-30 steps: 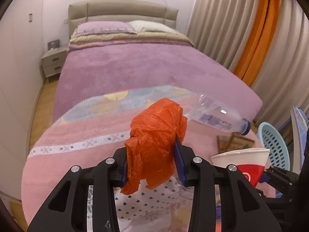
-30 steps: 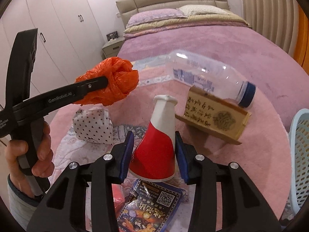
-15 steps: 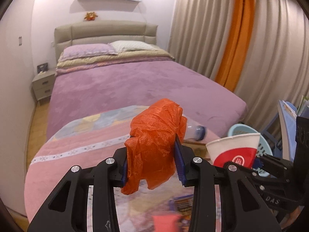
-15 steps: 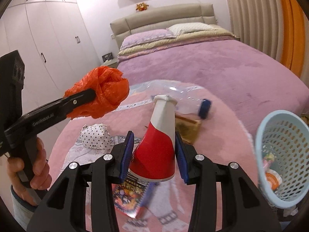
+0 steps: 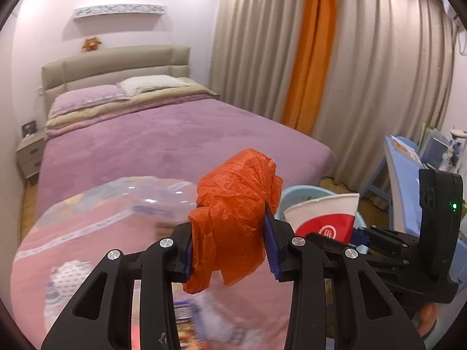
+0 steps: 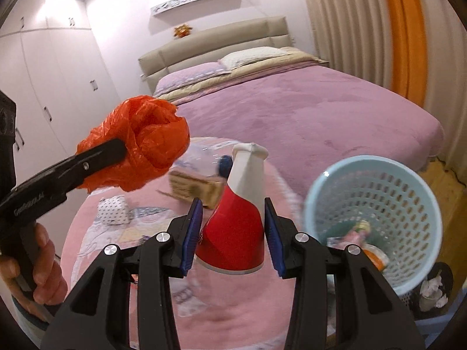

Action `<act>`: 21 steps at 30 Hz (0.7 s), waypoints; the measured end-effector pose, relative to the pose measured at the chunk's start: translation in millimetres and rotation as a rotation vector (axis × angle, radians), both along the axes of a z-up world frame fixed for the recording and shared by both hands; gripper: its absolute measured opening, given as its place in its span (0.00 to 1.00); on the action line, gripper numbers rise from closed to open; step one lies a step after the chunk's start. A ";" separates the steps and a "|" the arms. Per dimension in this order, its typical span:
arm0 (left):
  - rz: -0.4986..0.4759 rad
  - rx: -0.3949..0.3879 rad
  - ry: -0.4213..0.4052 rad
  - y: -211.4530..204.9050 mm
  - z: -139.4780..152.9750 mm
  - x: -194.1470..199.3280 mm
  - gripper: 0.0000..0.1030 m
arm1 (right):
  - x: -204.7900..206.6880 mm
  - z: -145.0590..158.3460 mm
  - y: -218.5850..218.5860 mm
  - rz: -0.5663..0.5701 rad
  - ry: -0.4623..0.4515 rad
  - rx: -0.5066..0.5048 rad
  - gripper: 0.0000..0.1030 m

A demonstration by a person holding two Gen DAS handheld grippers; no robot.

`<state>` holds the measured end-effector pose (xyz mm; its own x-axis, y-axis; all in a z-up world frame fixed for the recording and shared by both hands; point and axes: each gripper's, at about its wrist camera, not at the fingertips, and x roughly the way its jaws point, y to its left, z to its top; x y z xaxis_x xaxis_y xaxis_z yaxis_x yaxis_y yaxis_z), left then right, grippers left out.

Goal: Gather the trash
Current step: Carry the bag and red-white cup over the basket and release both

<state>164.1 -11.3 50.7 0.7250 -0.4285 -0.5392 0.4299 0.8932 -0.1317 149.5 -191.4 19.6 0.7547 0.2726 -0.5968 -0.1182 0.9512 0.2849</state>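
- The left hand-held gripper [image 5: 230, 245] was clamped on a crumpled orange plastic bag [image 5: 236, 218], the film bulging out above and hanging in a loose tail below the pads. By the look of it the bag was almost weightless and soft, giving way rather than pushing back; a grip across the thick of the wad, as here, seemed the sure one, since a pinch on a loose flap could let the film slide.
- The right hand-held gripper [image 6: 232, 230] held a red-and-white paper cup [image 6: 236, 221], squashed flat at its white end, with the pads on the red part of the wall. I judged the cup light, thin-walled and easily crushed, so the wider, rounder part gave the firmer hold.
- Both pieces were carried in the air above the round pink-covered table [image 6: 233, 315].
- Just beside the cup, to the right, stood a pale blue perforated bin [image 6: 376, 201] with some rubbish already at the bottom; its mouth looked wide enough for either piece to be dropped in.
- On the table behind lay a polka-dot wad [image 6: 112, 211], a tan printed box [image 6: 195, 186] and a clear bottle with a blue cap [image 6: 224, 164], blurred.
- Farthest off was the bed [image 6: 292, 110].
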 end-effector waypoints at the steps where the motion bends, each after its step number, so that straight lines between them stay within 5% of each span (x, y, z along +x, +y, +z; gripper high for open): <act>1: -0.012 -0.001 0.003 -8.9 -0.2 0.3 0.35 | -1.7 1.3 -9.8 -0.018 -0.006 0.003 0.37; 9: -0.072 -0.011 0.035 -71.0 -9.2 7.4 0.35 | -2.0 -3.8 -79.2 -0.157 0.002 0.067 0.37; 21: -0.096 0.032 0.125 -147.8 -48.4 34.2 0.36 | 13.8 -55.7 -159.7 -0.367 0.146 0.107 0.39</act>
